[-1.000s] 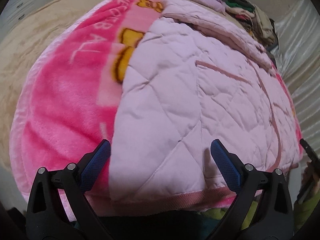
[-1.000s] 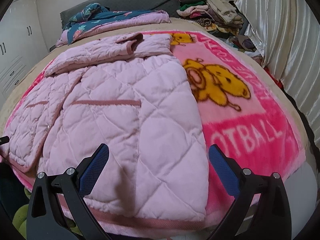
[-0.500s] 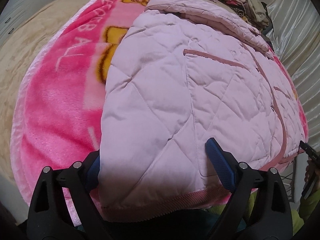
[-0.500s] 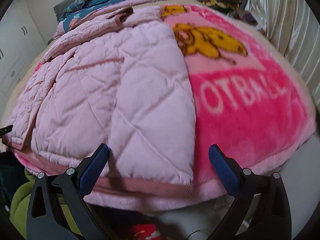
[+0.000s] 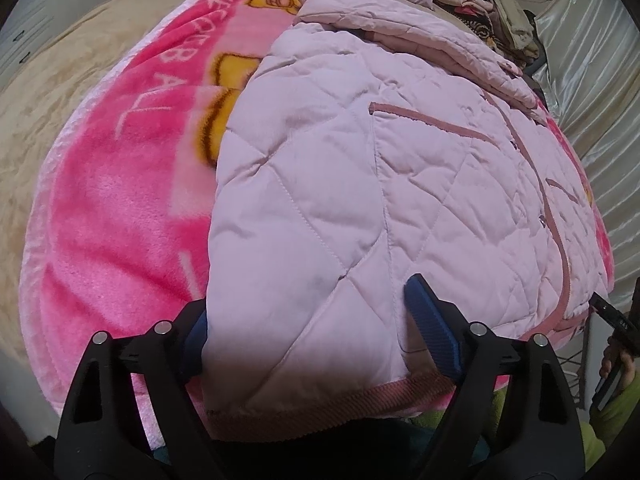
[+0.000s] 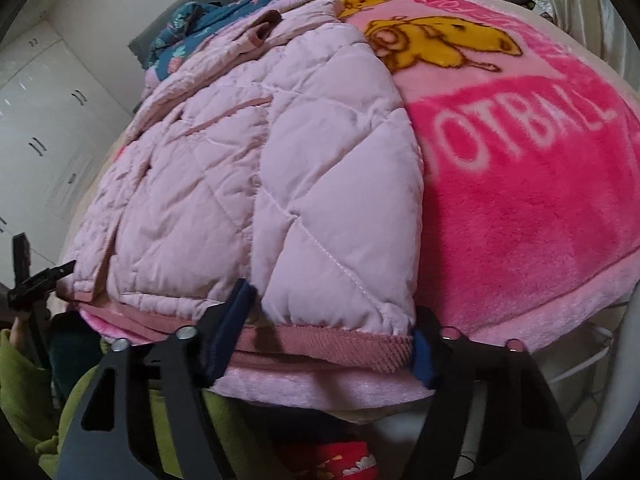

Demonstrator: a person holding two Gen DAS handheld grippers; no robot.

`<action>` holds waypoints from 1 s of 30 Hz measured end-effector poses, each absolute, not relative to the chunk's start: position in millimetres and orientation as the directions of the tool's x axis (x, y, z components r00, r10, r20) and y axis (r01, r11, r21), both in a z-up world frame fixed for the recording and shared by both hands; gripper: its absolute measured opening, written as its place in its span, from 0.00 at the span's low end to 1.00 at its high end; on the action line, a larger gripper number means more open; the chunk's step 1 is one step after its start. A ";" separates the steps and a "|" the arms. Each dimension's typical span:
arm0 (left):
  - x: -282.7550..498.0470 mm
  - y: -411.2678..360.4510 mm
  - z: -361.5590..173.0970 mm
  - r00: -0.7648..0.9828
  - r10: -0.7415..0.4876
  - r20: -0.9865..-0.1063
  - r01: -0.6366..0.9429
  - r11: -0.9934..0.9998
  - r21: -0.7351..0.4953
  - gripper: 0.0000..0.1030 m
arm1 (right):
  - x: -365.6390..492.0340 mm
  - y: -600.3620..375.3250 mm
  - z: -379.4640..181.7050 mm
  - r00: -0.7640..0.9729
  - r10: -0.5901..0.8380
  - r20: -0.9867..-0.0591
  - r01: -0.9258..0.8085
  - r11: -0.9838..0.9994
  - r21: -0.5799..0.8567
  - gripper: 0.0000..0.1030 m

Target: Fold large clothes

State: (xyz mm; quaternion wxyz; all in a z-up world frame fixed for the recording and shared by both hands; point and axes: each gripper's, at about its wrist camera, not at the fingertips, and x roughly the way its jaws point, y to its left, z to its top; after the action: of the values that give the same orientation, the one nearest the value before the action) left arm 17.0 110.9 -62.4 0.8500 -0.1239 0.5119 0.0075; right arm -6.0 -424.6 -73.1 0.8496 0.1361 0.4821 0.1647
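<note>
You are working at a bed (image 5: pixel 60 92) whose beige sheet is showing along the left side in the left wrist view. A bright pink fleece blanket (image 6: pixel 532 208) printed with a yellow cartoon bear and white letters is covering its middle. White cupboard doors (image 6: pixel 52 112) with small dark handles are standing along the wall at left in the right wrist view. A shiny pale curtain (image 5: pixel 592 92) is hanging at the far right. A pile of folded clothes (image 5: pixel 492 12) is sitting at the far end of the bed. Soft, even light is falling across everything.
</note>
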 end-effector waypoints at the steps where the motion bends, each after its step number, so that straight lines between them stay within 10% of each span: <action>1: 16.5 111.4 -62.4 0.477 -0.117 -0.871 -0.141 0.968 -0.208 0.72 | -7.2 -423.9 -69.3 0.489 0.413 -0.768 -0.166 0.909 0.383 0.45; 5: 12.6 109.3 -59.7 0.491 -0.104 -0.865 -0.136 0.971 -0.195 0.51 | -9.1 -420.3 -50.6 0.525 0.431 -0.734 -0.223 0.902 0.370 0.24; 14: 5.8 95.9 -43.3 0.550 -0.058 -0.833 -0.093 0.987 -0.130 0.23 | -4.1 -416.4 -15.9 0.594 0.447 -0.669 -0.276 0.894 0.352 0.19; 30: 19.5 81.7 7.1 0.662 -0.043 -0.748 -0.067 0.991 -0.116 0.15 | 13.8 -410.7 24.0 0.682 0.442 -0.583 -0.290 0.895 0.339 0.18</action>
State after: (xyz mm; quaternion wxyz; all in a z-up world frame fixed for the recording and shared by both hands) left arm 19.5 81.7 7.1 0.9091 -0.0667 0.4111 0.0068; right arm 13.8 -410.7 24.0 0.9104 0.1103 0.3444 0.2009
